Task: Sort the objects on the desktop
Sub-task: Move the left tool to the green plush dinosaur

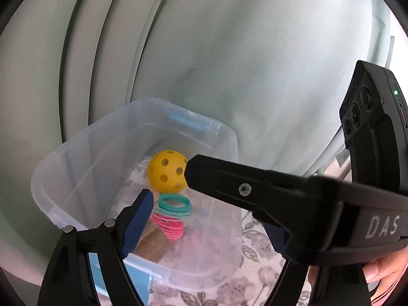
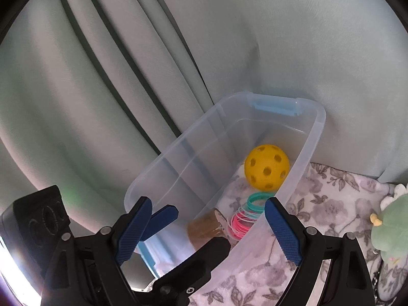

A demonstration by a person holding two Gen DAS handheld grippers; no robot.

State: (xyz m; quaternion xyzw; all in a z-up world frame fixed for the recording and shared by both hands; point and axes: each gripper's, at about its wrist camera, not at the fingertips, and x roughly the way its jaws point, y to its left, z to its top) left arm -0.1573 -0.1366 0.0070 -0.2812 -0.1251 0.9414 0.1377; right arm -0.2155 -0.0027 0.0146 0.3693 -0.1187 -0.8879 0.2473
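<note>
A clear plastic bin (image 1: 51,204) (image 2: 318,117) with blue latches stands on a floral cloth. Inside lie a yellow perforated ball (image 1: 168,170) (image 2: 266,167), a teal bundle of rubber bands (image 1: 174,205) (image 2: 257,201), a pink bundle (image 1: 168,227) (image 2: 241,225) and a brown tube (image 2: 206,227). My left gripper (image 1: 206,211) hangs open over the bin's near end, nothing between its blue pads. My right gripper (image 2: 207,201) is open and empty too, straddling the bin's near right wall. One black finger (image 1: 229,181) of it crosses the left wrist view and hides part of the left gripper's right finger.
A pale green curtain (image 2: 229,51) hangs right behind the bin. The floral cloth (image 2: 331,204) spreads to the right of the bin, with a green plush toy (image 2: 390,224) at its far right. A hand (image 1: 382,267) holds the right gripper's handle.
</note>
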